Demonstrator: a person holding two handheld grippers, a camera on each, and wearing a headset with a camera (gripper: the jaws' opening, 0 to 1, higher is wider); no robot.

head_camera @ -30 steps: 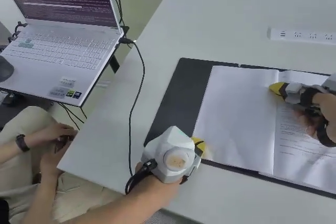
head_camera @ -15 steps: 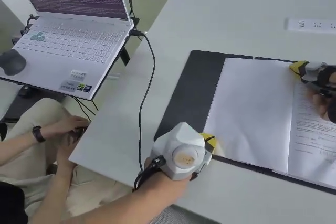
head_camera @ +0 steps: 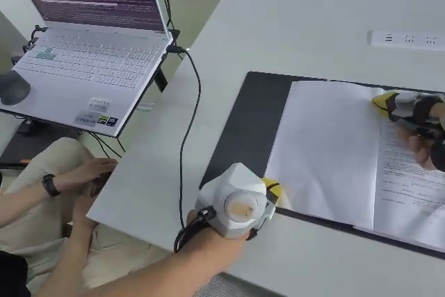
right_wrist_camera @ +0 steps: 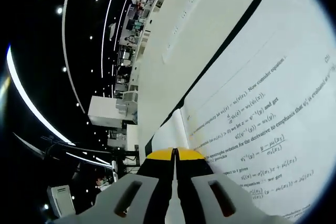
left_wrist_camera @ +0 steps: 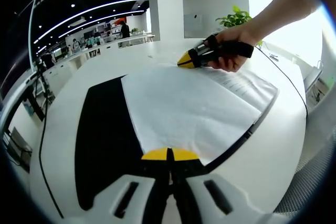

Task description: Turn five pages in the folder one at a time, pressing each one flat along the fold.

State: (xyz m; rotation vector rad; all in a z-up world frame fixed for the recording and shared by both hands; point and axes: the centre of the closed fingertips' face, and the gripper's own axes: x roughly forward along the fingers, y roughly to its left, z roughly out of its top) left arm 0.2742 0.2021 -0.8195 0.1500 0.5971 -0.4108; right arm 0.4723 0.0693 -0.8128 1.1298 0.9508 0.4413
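The left gripper [head_camera: 272,189] has its jaws together, the yellow tips resting at the near edge of a blank white page [head_camera: 327,151]. In the left gripper view the tips [left_wrist_camera: 169,154] meet where that page overlaps the black cover. The right gripper [head_camera: 381,101] also has its jaws pressed together, with nothing between them. Its tips sit at the far end of the fold, and in the right gripper view [right_wrist_camera: 175,154] they point along the crease between the blank page and a printed page [head_camera: 410,179].

The folder [head_camera: 243,130] lies open and flat on the white worktop [head_camera: 313,12], its bare black inner cover showing left of the blank page. A black cable [head_camera: 188,123] runs over the worktop left of the folder, apart from it. A white power strip [head_camera: 407,39] lies beyond the folder's far edge. Off the worktop's left side are an open laptop [head_camera: 90,33], a grey mouse [head_camera: 12,88] and another person's hands [head_camera: 87,175].
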